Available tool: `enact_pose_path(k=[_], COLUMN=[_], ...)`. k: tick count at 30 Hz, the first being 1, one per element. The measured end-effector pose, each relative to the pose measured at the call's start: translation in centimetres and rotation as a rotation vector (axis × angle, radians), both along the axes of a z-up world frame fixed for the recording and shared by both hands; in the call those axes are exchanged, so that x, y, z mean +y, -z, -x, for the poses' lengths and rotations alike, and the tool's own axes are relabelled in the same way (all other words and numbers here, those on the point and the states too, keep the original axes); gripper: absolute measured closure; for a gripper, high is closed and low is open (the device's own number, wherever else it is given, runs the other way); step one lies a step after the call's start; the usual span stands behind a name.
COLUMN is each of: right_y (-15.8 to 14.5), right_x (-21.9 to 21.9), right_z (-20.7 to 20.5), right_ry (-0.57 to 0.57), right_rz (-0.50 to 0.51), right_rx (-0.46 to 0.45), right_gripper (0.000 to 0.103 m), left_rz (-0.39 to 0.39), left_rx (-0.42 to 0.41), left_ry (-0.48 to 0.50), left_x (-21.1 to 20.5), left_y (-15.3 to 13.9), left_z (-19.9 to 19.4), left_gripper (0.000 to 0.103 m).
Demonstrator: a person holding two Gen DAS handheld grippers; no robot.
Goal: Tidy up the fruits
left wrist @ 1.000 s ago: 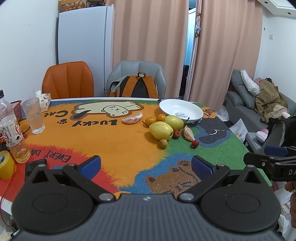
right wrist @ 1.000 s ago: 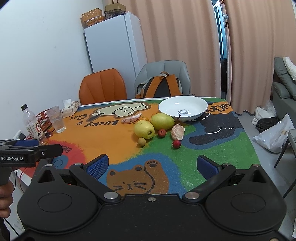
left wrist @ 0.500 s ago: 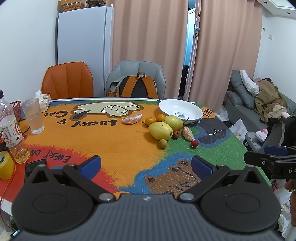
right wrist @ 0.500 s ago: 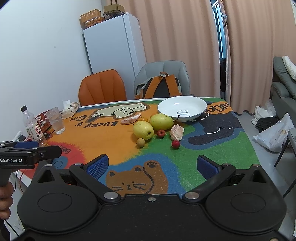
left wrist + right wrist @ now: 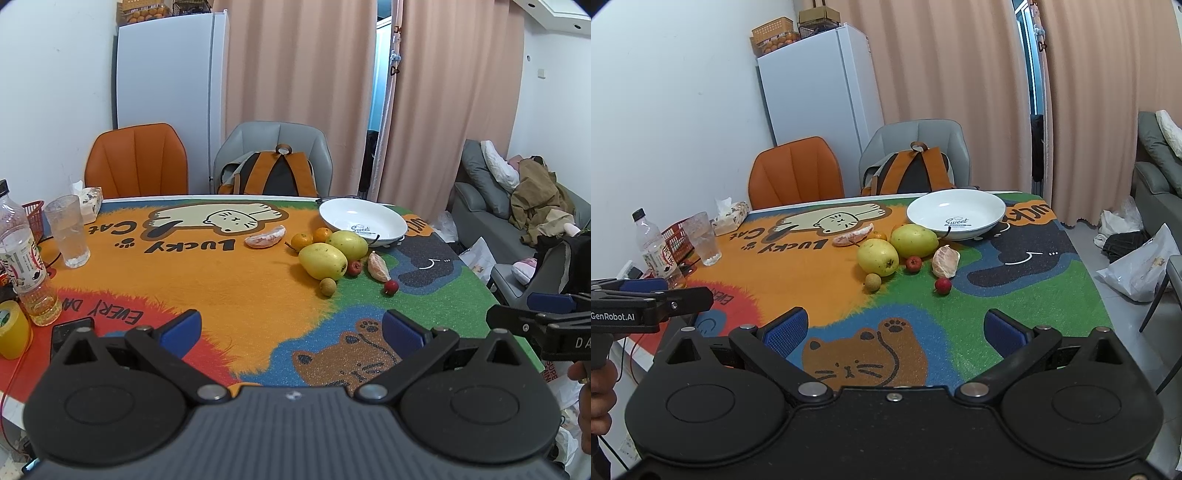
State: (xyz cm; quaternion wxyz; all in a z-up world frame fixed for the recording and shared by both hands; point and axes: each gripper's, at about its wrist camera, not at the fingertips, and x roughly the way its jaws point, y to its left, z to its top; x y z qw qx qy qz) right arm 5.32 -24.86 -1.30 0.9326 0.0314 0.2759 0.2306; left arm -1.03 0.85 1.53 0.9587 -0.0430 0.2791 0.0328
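A white bowl (image 5: 364, 221) (image 5: 956, 214) stands empty at the far side of the cartoon-cat table mat (image 5: 221, 284). Loose fruit lies in front of it: two yellow pears (image 5: 322, 261) (image 5: 913, 241), two small oranges (image 5: 302, 241), peeled citrus pieces (image 5: 266, 238) (image 5: 945, 261), two small red fruits (image 5: 391, 287) (image 5: 913, 263) and a small brown round fruit (image 5: 327, 286) (image 5: 872, 281). My left gripper (image 5: 291, 328) hangs open over the near table edge, well short of the fruit. My right gripper (image 5: 895, 330) is open too, nothing between its fingers.
At the left edge stand a drink bottle (image 5: 26, 258), a glass (image 5: 68, 230), a yellow tape roll (image 5: 11, 328), a phone (image 5: 70, 332), a tissue pack (image 5: 90, 197) and a red basket (image 5: 33, 210). Orange and grey chairs, with a backpack (image 5: 273, 173), sit behind the table.
Both grippers have stayed open and almost still; the right wrist view has drifted very slightly. No fruit has moved.
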Motion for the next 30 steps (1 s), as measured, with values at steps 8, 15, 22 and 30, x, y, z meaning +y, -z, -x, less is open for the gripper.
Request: enact_pose_path(k=[8,15,22,30], right_y=[0.5,1.7,2.8,4.0], right_x=[0.0,0.5,1.6,2.4], right_z=[-0.5,-2.1,-4.1,-6.2], right_ry=[-0.003,0.001,-0.001,-0.007], right_rz=[-0.01,-0.004,0.037,0.074], right_rx=[0.007,0.025,0.029,0.042], right_gripper=[0.0,0.0,0.0,0.0], left_rz=[-0.004,-0.009,0.023,0.084], left_rx=[-0.001,-0.006,0.028,0.056], left_ry=[-0.009,-0.051,-0.064,-0.086], left_x=[0.1,0.4,1.1,2.1], left_y=[0.2,0.7,2.3,4.2], left_z=[-0.2,-0.9,-2.4,-5.4], left_gripper=[0.0,0.0,0.0,0.0])
